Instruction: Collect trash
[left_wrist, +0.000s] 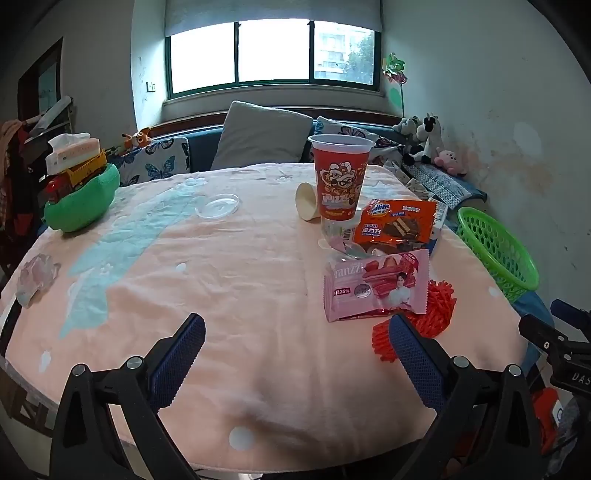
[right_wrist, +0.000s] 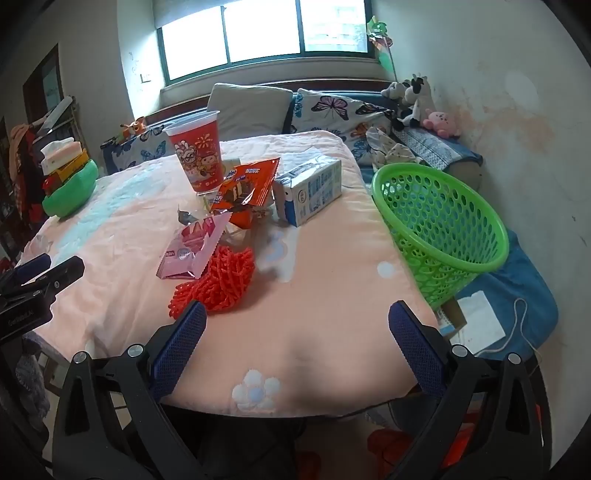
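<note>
Trash lies on the pink tablecloth (left_wrist: 240, 295): a red plastic cup (left_wrist: 340, 177) upright, a small paper cup (left_wrist: 306, 201) on its side, an orange wafer wrapper (left_wrist: 395, 225), a pink wafer wrapper (left_wrist: 376, 284), a red mesh net (left_wrist: 436, 314) and a clear lid (left_wrist: 217, 206). The right wrist view adds a blue-white milk carton (right_wrist: 310, 192) behind the orange wrapper (right_wrist: 247, 192), the pink wrapper (right_wrist: 192, 247) and the red net (right_wrist: 221, 284). A green plastic basket (right_wrist: 443, 229) stands at the table's right edge. My left gripper (left_wrist: 295, 332) and right gripper (right_wrist: 297, 321) hover open over the near cloth, holding nothing.
A green plush bowl with a toy truck and tissue pack (left_wrist: 79, 192) sits at the table's far left. A crumpled clear wrapper (left_wrist: 35, 277) lies at the left edge. Behind the table is a sofa with pillows (left_wrist: 258, 136) and plush toys (left_wrist: 428, 140). Papers (right_wrist: 476, 325) lie on a blue cushion.
</note>
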